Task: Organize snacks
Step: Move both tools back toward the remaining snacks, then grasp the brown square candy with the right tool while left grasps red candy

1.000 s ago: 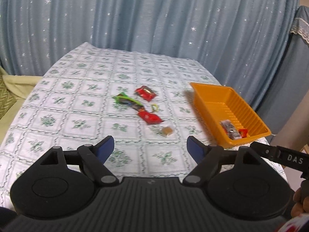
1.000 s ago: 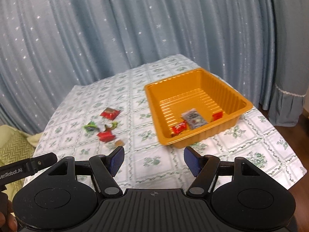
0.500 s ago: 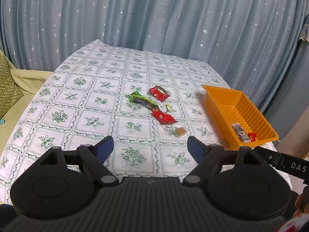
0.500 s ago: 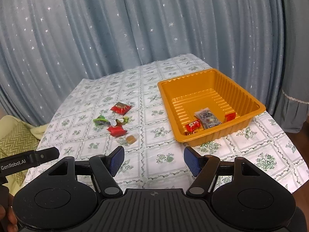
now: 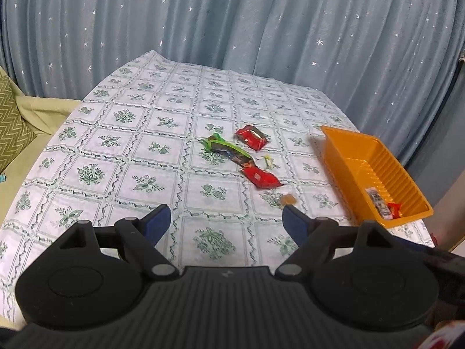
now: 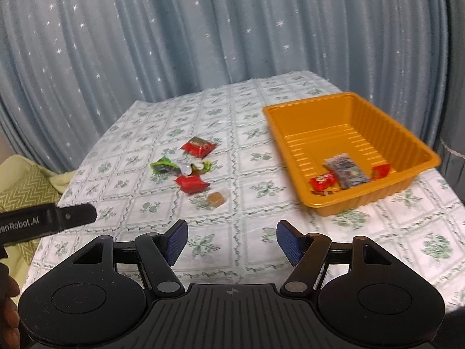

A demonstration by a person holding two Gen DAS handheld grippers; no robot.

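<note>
Loose snacks lie mid-table: a red packet at the back, a green wrapper, a second red packet and a small brown caramel nearest me. An orange tray at the right holds two red packets and a grey sachet. My left gripper is open and empty above the near table. My right gripper is open and empty, short of the caramel.
The table has a white cloth with a green floral pattern. Blue star-patterned curtains hang behind. A green zigzag cushion lies at the left. Part of the left gripper shows in the right wrist view.
Both views have swung so the snacks and tray shifted right in frame. Both grippers stayed open and empty.
</note>
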